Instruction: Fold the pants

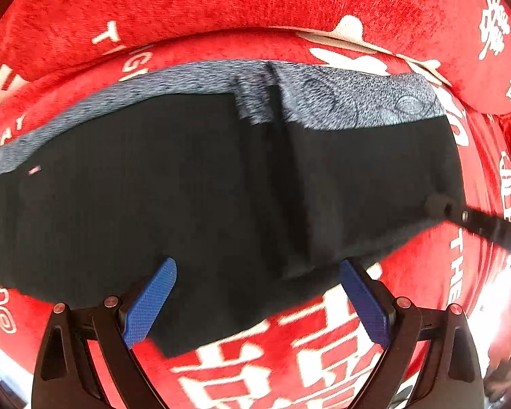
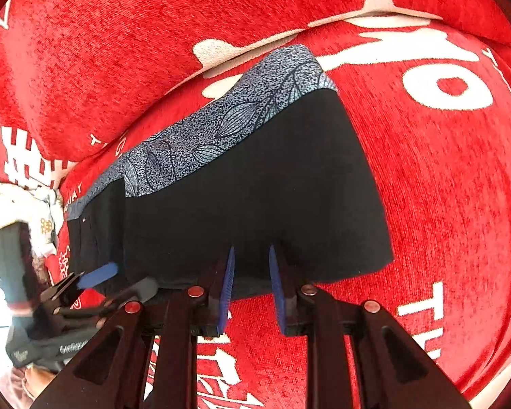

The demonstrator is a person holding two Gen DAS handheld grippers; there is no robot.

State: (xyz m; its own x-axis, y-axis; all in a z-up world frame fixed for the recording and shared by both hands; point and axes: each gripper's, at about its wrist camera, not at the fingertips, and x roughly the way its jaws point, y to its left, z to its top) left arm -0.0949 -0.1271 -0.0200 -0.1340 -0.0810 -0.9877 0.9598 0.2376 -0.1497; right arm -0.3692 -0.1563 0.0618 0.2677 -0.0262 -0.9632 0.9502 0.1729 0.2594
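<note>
The black pants [image 1: 187, 187] with a grey leaf-print waistband [image 1: 323, 102] lie folded on the red sofa seat [image 1: 426, 289]. My left gripper [image 1: 257, 272] is open wide at their near edge, holding nothing. In the right wrist view the pants [image 2: 255, 187] fill the middle, waistband [image 2: 221, 126] at the far side. My right gripper [image 2: 252, 262] has its blue pads a small gap apart at the near hem, with no cloth between them. The left gripper's blue pad [image 2: 98, 274] shows at the pants' left end. The right gripper's fingertip [image 1: 439, 204] rests at the pants' right edge.
The sofa's red backrest [image 1: 221, 6] with white lettering rises just behind the pants. White cloth items [image 2: 24, 211] lie at the sofa's left end. Red seat fabric [image 2: 443, 187] extends to the right of the pants.
</note>
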